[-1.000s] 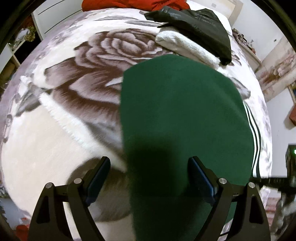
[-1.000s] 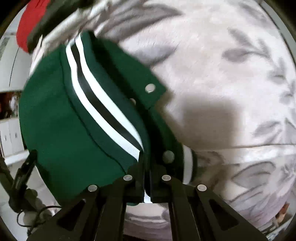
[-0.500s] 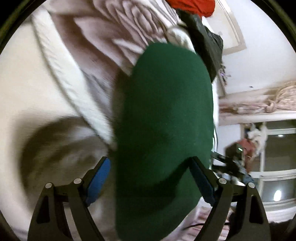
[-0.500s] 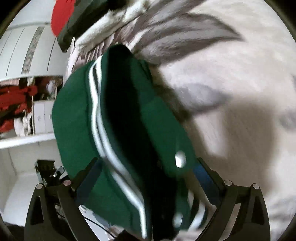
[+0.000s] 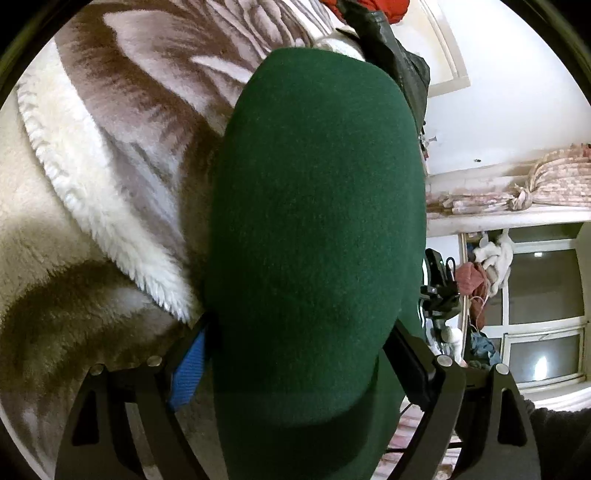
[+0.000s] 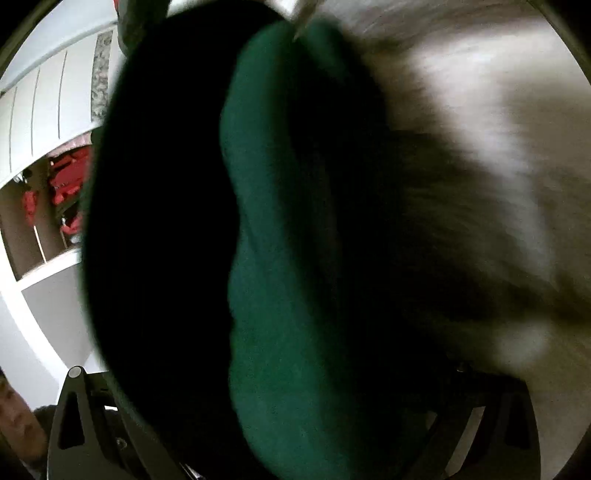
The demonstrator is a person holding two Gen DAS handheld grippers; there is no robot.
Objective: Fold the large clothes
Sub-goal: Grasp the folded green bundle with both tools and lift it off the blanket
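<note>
A folded dark green garment [image 5: 314, 203] lies on a fluffy rose-patterned blanket [image 5: 129, 110]. My left gripper [image 5: 297, 332] is held wide, and the garment's near end fills the gap between its fingers; the blue pad [image 5: 188, 369] sits at the cloth's left edge. In the right wrist view the green garment [image 6: 288, 221] fills the middle, dark and blurred. My right gripper [image 6: 295, 369] straddles it, its jaws opening, fingertips hidden behind the cloth, which lies loose between them.
Red clothes [image 5: 391, 7] and a black garment [image 5: 402, 62] lie at the far end of the bed. A black device with cables [image 5: 439, 291] stands past the bed's right edge, before a window [image 5: 543, 295]. White cupboards [image 6: 37, 110] stand left of the bed.
My right gripper went from shut on the striped hem to wide apart and pushed in close over the garment. The left gripper sank and rolled; the garment now spans its whole gap.
</note>
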